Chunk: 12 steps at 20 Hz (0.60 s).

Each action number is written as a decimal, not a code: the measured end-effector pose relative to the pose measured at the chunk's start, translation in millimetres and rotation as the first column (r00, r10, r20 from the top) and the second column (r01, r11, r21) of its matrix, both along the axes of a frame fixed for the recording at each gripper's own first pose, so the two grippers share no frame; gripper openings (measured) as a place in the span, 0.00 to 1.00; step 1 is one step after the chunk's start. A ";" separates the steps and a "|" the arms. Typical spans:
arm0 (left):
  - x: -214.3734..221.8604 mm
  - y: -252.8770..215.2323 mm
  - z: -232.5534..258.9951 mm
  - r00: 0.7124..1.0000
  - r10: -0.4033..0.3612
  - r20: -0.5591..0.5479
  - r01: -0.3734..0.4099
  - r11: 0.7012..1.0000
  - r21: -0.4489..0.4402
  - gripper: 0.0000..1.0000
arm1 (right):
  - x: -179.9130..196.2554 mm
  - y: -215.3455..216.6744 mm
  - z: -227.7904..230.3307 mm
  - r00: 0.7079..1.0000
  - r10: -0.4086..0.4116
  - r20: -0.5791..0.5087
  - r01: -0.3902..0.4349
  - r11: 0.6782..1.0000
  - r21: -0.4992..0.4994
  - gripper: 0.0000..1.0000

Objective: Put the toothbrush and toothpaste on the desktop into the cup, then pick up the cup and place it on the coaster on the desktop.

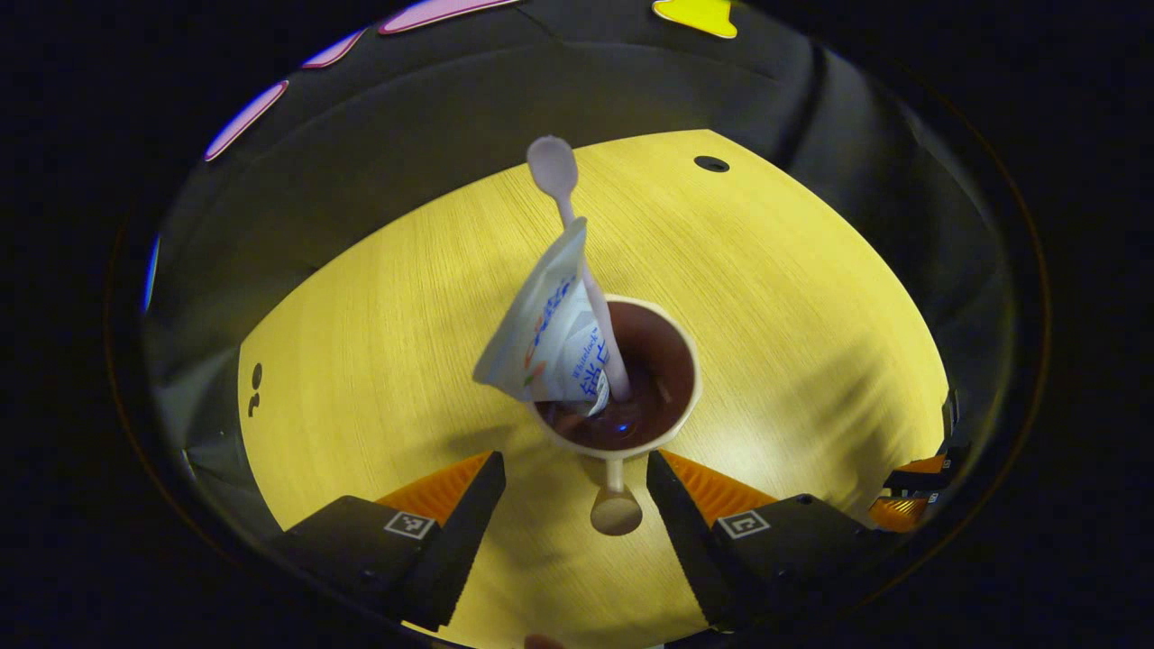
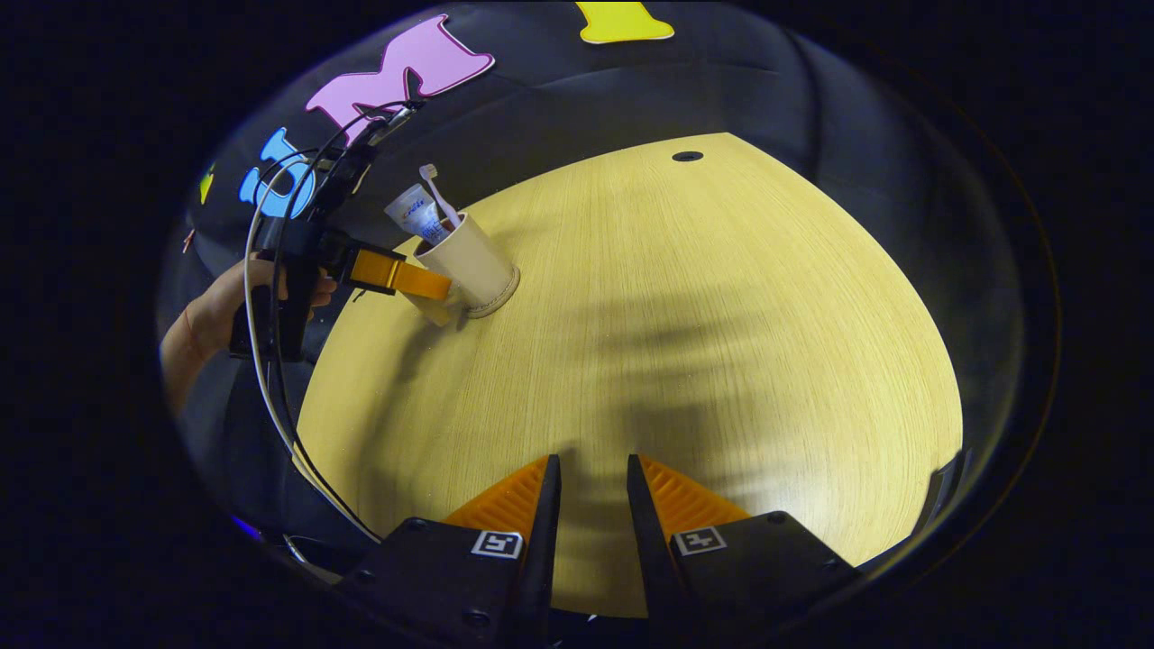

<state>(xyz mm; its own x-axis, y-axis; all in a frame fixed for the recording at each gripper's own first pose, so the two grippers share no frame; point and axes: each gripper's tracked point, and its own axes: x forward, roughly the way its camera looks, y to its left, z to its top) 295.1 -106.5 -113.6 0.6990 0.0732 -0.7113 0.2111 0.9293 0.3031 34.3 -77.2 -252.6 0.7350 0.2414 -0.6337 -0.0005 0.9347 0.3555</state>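
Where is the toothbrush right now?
The toothbrush stands in the cup beside the toothpaste, in front of the left gripper; the right gripper view shows the cup at the table's far-left edge.

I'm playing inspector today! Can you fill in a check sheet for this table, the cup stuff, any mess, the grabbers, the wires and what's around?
Surface: wooden desktop, two small holes.
Job's things: toothbrush and toothpaste stand in the cup; cup sits on a round coaster.
Clutter: nothing seen.
Grippers: left gripper open, fingers either side of the cup's handle; right gripper apart from the cup, narrow gap.
Cables: wires loop from the left gripper.
Surroundings: black cloth wall; a hand.
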 end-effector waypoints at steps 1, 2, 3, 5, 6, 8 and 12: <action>-3.9 0.6 0.4 1.000 -0.003 0.003 0.003 1.000 -0.004 0.98 | 1.1 0.5 1.0 1.000 0.001 0.001 -0.001 1.000 -0.004 0.46; -7.5 0.6 3.0 1.000 -0.008 0.007 0.008 1.000 -0.003 0.98 | 1.9 0.8 1.0 1.000 0.002 0.002 -0.002 1.000 -0.007 0.46; -11.2 1.4 4.2 1.000 -0.013 0.015 0.013 1.000 0.000 0.98 | 3.6 1.6 2.5 1.000 0.003 0.005 -0.003 1.000 -0.009 0.46; -20.0 0.3 10.0 0.999 -0.025 0.035 0.025 1.000 -0.008 0.98 | 6.6 4.0 6.5 1.000 0.004 0.011 -0.004 1.000 -0.016 0.46; -25.0 -1.1 12.5 0.999 -0.028 0.044 0.029 0.999 -0.020 0.98 | 8.0 5.7 6.7 1.000 0.006 0.013 -0.006 1.000 -0.020 0.46; -39.0 -1.5 16.5 0.998 -0.038 0.055 0.040 0.998 -0.040 0.98 | 10.9 9.0 8.6 1.000 0.012 0.018 -0.011 0.999 -0.031 0.46; -68.9 5.9 27.0 0.993 -0.052 0.105 0.057 0.997 -0.046 0.98 | 13.4 17.0 9.1 0.999 0.023 0.024 -0.021 0.997 -0.073 0.46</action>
<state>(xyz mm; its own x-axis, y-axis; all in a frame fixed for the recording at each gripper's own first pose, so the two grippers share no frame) 226.2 -100.6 -86.6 0.7712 -0.0001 -0.6366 0.2314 0.9316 0.2802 47.7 -60.2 -243.6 0.7457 0.2119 -0.6317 -0.0295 0.9576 0.2864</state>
